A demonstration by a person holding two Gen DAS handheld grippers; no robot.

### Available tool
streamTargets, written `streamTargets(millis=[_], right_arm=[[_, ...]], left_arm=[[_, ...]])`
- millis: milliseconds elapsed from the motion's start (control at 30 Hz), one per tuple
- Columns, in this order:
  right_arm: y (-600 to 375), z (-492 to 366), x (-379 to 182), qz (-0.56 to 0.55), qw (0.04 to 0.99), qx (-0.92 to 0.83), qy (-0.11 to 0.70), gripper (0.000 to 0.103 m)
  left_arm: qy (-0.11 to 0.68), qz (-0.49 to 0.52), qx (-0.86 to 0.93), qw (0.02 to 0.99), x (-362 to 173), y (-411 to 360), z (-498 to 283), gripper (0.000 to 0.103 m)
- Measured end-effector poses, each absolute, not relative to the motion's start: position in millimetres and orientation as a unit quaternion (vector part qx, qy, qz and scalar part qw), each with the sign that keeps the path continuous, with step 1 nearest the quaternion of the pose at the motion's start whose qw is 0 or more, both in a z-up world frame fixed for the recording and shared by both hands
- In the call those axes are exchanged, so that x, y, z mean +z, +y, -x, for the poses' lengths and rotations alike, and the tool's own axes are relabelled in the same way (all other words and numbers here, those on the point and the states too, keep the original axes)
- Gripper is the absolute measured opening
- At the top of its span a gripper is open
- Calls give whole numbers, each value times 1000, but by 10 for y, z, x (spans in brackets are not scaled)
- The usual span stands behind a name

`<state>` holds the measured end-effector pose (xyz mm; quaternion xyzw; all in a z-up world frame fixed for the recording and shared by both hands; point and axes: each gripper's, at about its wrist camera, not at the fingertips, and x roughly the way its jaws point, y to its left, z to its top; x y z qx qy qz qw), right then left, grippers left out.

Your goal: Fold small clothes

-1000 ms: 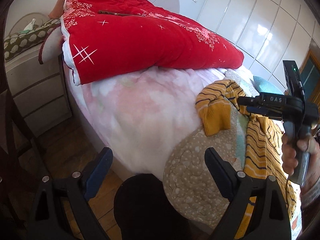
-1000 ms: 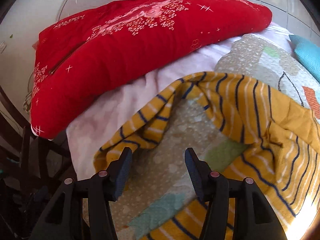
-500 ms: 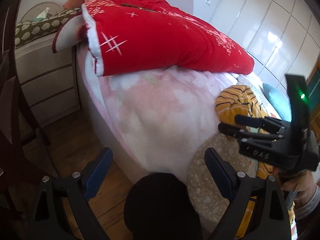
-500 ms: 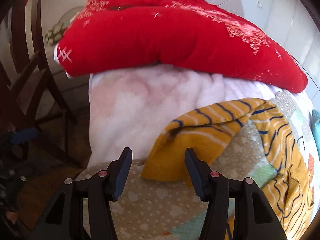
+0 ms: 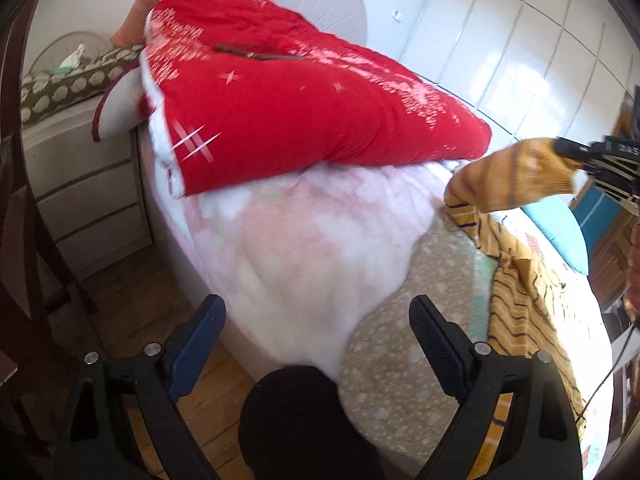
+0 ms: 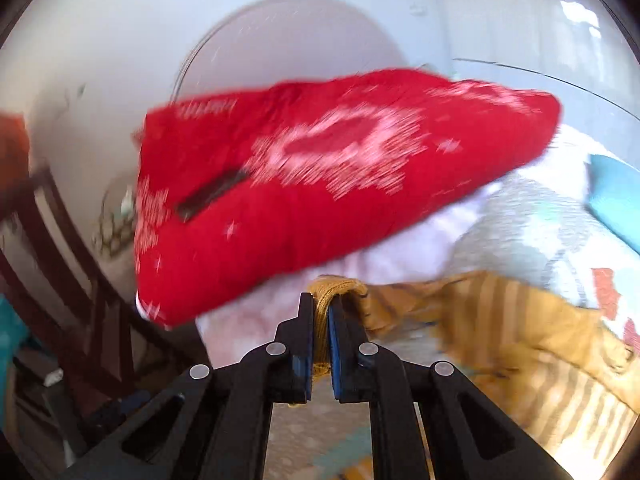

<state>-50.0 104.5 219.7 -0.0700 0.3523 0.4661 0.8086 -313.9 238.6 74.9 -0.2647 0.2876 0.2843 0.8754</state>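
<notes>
A small mustard-yellow sweater (image 5: 520, 288) with dark stripes lies on the bed at the right. My right gripper (image 6: 319, 320) is shut on the ribbed cuff of its sleeve (image 6: 332, 292), and the rest of the sweater (image 6: 532, 352) trails off to the right below it. In the left wrist view that sleeve (image 5: 516, 184) hangs lifted off the bed, pinched by the right gripper (image 5: 576, 152) at the right edge. My left gripper (image 5: 316, 340) stands open and empty over the bed's near corner, well short of the sweater.
A thick red quilt (image 5: 304, 116) lies folded across the far part of the bed on a pale pink blanket (image 5: 304, 248). A speckled beige quilt (image 5: 404, 364) lies under the sweater. White drawers (image 5: 88, 200) stand at the left and a dark wooden chair (image 6: 60, 280) beside the bed.
My right gripper has shut on the sweater's sleeve cuff and risen with it, lifting the sleeve off the bed. The left gripper has stayed open near the bed's corner.
</notes>
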Motion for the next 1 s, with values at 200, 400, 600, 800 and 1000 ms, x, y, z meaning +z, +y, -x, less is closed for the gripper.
streamTargets(millis=[200,400,600,800,1000], right_arm=[[-867,-277,2275,-28,860,318,399,8],[-2463,-768,1595,-59,872,130,469,9],[-3139,-678,1338,-68,878,85,466,39],[-3178,-470,1104,-95,870,113,470,50],[-3303,-36,838,-67,845,156,507,50]], left_arm=[[293,229,244,896,934,2082,2782,92],[316,190,190,910,1045,1661,2313,92],[347,144,146,915,1035,1213,1826,92],[387,146,109,904,816,913,1413,92],[409,139,100,896,679,782,1360,92]])
